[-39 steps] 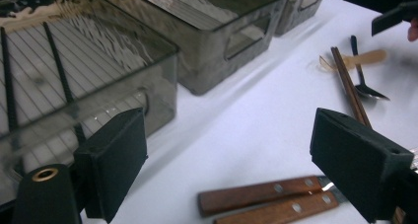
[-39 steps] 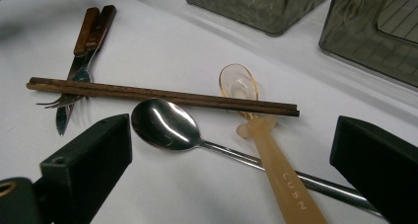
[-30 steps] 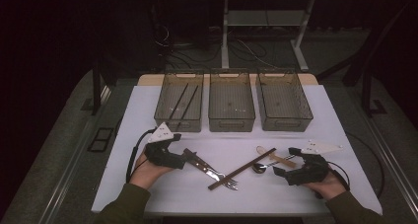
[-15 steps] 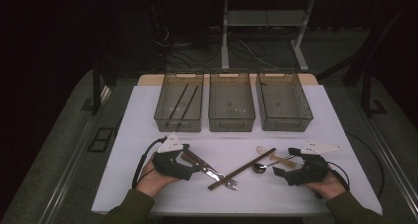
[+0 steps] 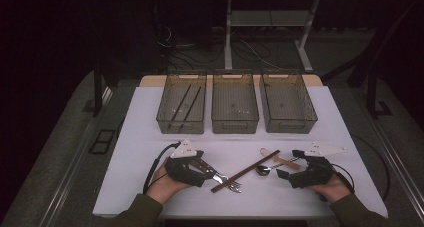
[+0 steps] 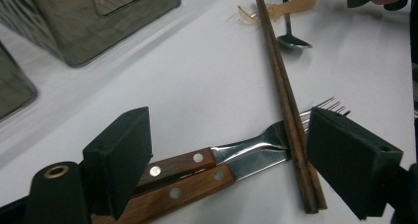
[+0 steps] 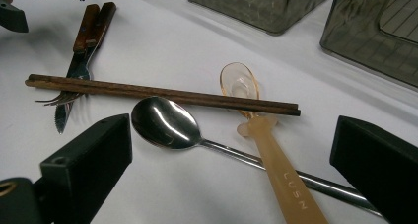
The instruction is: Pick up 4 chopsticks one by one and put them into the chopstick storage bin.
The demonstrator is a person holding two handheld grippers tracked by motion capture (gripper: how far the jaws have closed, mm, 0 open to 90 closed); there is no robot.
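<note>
A fork and a knife (image 6: 192, 172) with wooden handles lie side by side on the white mat. My left gripper (image 6: 229, 140) is open and low over them. Its jaws have just been closing, with both handles between the pads but not touched. A pair of dark chopsticks (image 6: 283, 86) lies across the fork's neck. From above, the left gripper (image 5: 206, 173) points right at the fork and knife (image 5: 222, 178). My right gripper (image 7: 231, 135) stands open before a steel spoon (image 7: 165, 123) and an amber plastic spoon (image 7: 276, 169), with the chopsticks (image 7: 162, 92) resting across the plastic spoon. In the high view the right gripper (image 5: 289, 164) sits at the right.
Three clear mesh bins stand in a row at the back of the white mat (image 5: 145, 142). The left bin (image 5: 181, 122) holds long dark sticks. The middle bin (image 5: 235, 119) and the right bin (image 5: 289, 119) show bare floors. The mat's front edge is close to both hands.
My left hand has slid right and sunk a little, bringing its jaws over the fork and knife handles. The right hand and the cutlery have stayed put.
</note>
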